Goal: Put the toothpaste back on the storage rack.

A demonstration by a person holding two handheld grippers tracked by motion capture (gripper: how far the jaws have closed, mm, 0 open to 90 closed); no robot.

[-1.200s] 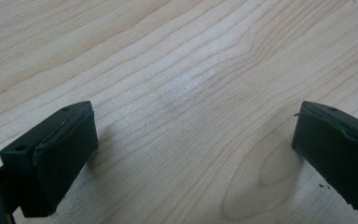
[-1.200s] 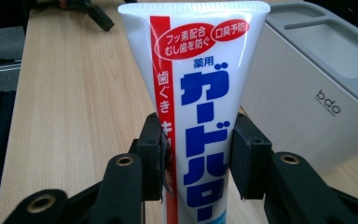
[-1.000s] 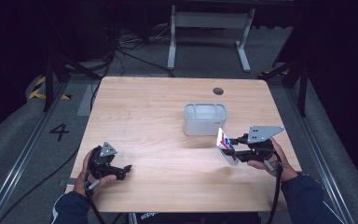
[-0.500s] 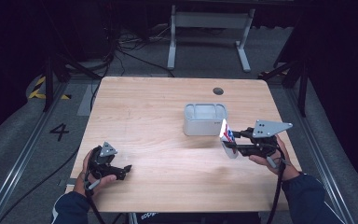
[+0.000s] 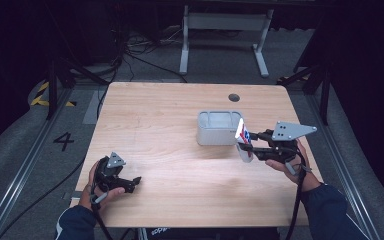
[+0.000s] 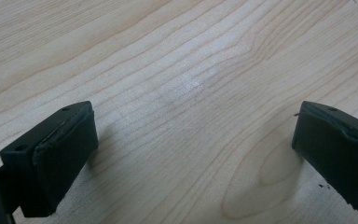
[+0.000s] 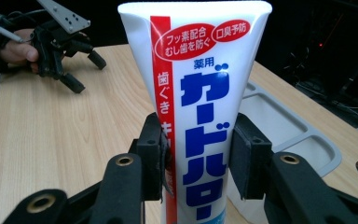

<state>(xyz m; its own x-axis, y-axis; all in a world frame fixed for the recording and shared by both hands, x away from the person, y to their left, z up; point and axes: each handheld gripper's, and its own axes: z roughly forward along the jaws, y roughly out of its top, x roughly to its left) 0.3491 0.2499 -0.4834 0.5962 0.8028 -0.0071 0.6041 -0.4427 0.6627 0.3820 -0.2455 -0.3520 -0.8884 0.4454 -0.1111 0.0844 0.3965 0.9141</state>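
Dark room, cables and a stand behind; pale wood worktop at centre frame. We see the right claw pinching a toothpaste tube across its flat faces, tube upright, crimped end up, at right of centre in the high view, just beside the grey tray. Held upright, we judge, so it can be lowered into a compartment. Left claw spread and empty, low over bare wood at lower left, likely parked out of the way.
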